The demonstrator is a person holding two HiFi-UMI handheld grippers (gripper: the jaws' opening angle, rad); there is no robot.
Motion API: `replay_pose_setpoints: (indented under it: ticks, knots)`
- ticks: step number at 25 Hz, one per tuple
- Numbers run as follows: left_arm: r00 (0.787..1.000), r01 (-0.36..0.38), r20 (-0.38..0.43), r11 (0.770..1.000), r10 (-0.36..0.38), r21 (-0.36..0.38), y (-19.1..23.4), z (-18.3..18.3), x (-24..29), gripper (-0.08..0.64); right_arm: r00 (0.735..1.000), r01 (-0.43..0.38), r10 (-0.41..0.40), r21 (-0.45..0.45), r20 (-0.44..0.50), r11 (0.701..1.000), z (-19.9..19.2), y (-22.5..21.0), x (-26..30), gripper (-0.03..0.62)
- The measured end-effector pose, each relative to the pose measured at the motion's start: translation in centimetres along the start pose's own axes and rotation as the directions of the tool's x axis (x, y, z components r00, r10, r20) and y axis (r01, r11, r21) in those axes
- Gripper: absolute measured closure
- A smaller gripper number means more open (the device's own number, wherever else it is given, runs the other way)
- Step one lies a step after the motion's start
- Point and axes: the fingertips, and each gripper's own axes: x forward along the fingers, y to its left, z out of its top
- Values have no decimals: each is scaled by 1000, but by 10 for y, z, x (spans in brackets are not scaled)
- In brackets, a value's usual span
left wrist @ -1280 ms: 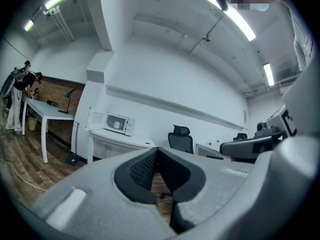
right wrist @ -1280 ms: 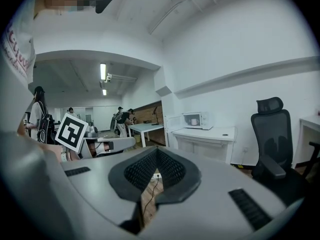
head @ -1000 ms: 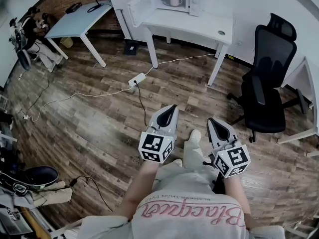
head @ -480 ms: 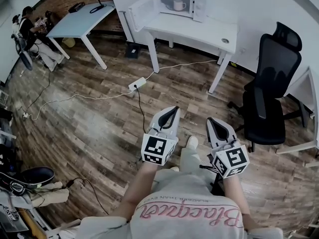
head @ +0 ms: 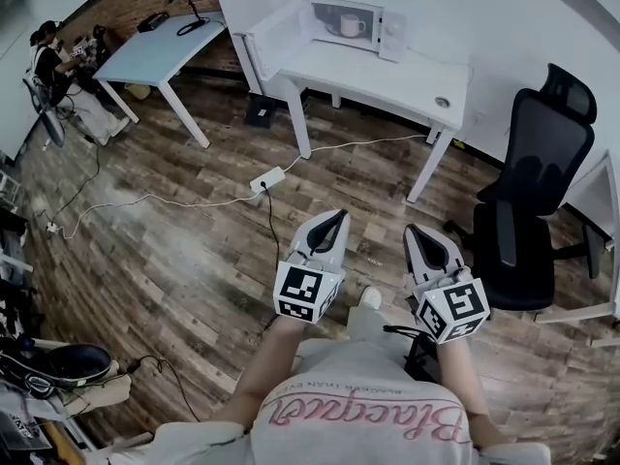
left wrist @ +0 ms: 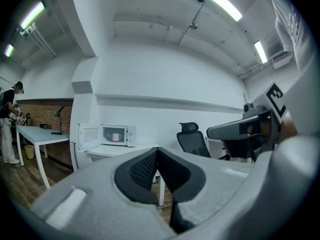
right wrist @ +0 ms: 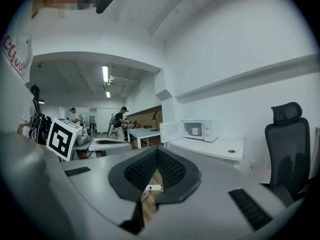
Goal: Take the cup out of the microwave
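A white microwave [head: 346,22] stands on a white table [head: 397,74] at the far wall, its door [head: 280,33] swung open to the left. Inside sits a pale cup [head: 354,25], also in the left gripper view [left wrist: 117,137] and the right gripper view [right wrist: 195,131]. My left gripper [head: 335,222] and right gripper [head: 418,234] are held side by side over the wooden floor, well short of the table. Both point toward the microwave. Each has its jaws together with nothing between them.
A black office chair [head: 531,206] stands right of the table. A power strip [head: 268,178] and its cables lie on the floor ahead. A second table [head: 160,48] with a lamp is at the back left, with people beyond it. Clutter lines the left edge.
The table and microwave have drawn closer and lower in the head view as the person walks toward them. Both grippers travel along, still shut.
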Motion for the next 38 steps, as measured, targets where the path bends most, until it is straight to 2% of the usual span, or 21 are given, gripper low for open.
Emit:
replay_pose_setpoints:
  ticks: [11,18,26,38]
  knots:
    - [999,-53,11,999,53,2,37,26,69,558,998,-65,66,-58,24,996,43,-58,68,581]
    - [997,-76,14,997,76,8,42,30,116,557,994,-66,72,-70,84,995,74,-109,104,581]
    - [993,-116,23,993,116,9,49,38,163,557,991,-109,110,-20,78,994,70,-142,127,581]
    - [993,-114,12,993,114,21,46,40,197,557,990,-109,106,32,92,993,67,-175,137,581]
